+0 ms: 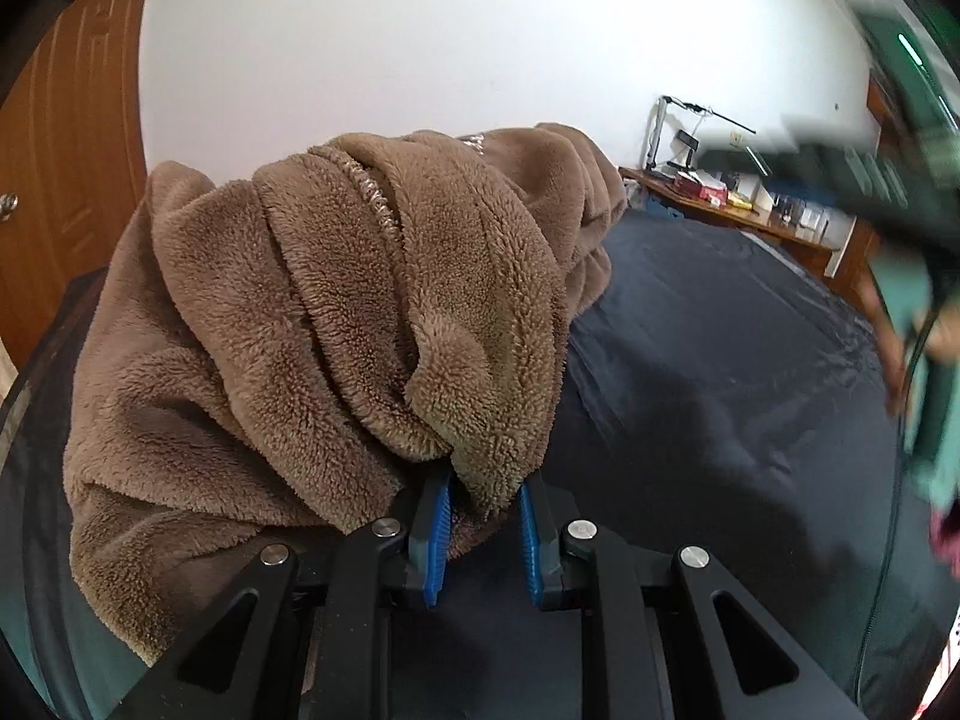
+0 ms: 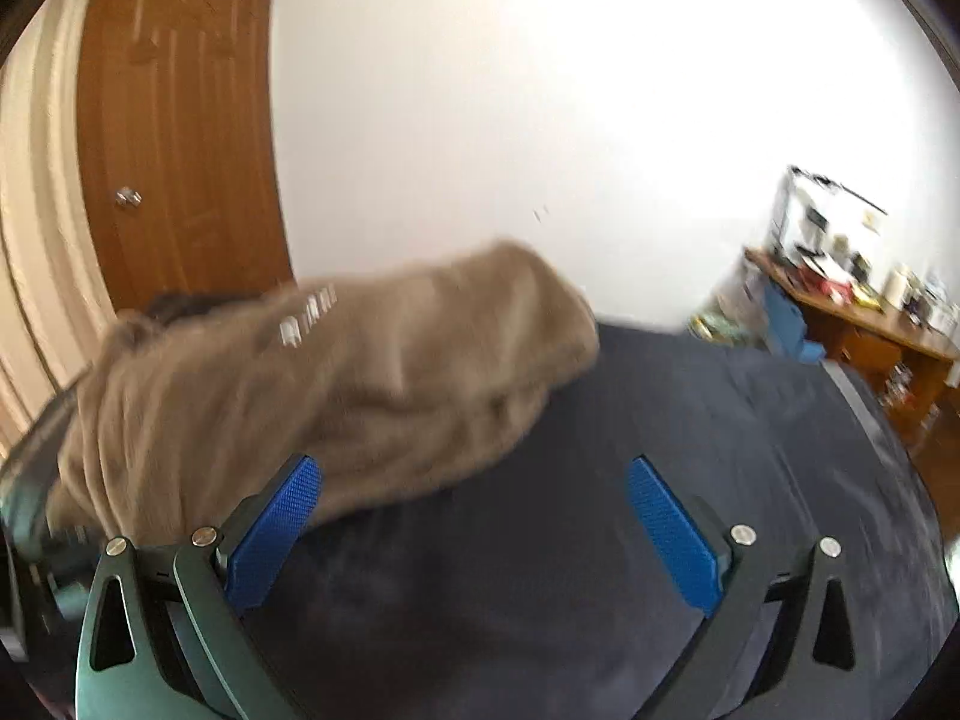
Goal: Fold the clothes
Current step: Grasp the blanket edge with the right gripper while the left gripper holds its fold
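Garment: we find the brown fleece garment (image 1: 336, 312) bunched in a heap on the dark bed sheet (image 1: 720, 360), not lying flat.
Left gripper (image 1: 483, 531): clamped on a gathered fold of fleece.
Right gripper (image 2: 474, 522): jaws wide apart, holding nothing, hovering just beside the heap; its view is motion-blurred.
Stage: we cannot tell which fold is under way.
Handling advice: we judge a second hold on a separate edge would keep the thick pile from sagging.
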Demonstrator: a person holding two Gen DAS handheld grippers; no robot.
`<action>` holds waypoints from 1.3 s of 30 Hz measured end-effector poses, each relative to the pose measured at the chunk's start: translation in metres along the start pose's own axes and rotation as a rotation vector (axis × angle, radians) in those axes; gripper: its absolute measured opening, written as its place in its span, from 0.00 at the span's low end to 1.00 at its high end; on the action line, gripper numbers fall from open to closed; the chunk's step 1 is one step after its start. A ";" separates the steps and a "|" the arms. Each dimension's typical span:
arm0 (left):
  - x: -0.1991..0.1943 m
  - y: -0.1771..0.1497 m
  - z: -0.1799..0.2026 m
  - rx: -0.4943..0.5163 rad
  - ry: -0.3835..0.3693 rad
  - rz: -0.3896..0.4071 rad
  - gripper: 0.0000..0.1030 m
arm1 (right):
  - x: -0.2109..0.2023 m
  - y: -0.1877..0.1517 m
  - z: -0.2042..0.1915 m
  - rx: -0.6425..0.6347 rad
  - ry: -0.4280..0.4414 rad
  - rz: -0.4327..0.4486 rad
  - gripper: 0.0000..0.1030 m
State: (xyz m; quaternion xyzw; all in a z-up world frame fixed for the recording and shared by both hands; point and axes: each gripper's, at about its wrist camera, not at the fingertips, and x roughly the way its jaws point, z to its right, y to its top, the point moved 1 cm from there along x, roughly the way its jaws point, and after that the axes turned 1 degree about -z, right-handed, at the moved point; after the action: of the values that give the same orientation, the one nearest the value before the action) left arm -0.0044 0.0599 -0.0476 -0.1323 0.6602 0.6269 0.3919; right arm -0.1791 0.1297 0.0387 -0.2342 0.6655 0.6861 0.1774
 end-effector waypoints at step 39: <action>-0.005 -0.007 -0.026 0.007 -0.098 -0.040 0.21 | 0.096 -0.032 -0.041 -0.176 0.016 -0.262 0.39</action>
State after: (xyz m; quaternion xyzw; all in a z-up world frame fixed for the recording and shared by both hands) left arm -0.0057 0.0329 -0.0514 -0.1133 0.6398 0.6221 0.4367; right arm -0.2367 0.0837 -0.0418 -0.3392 0.5680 0.7108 0.2391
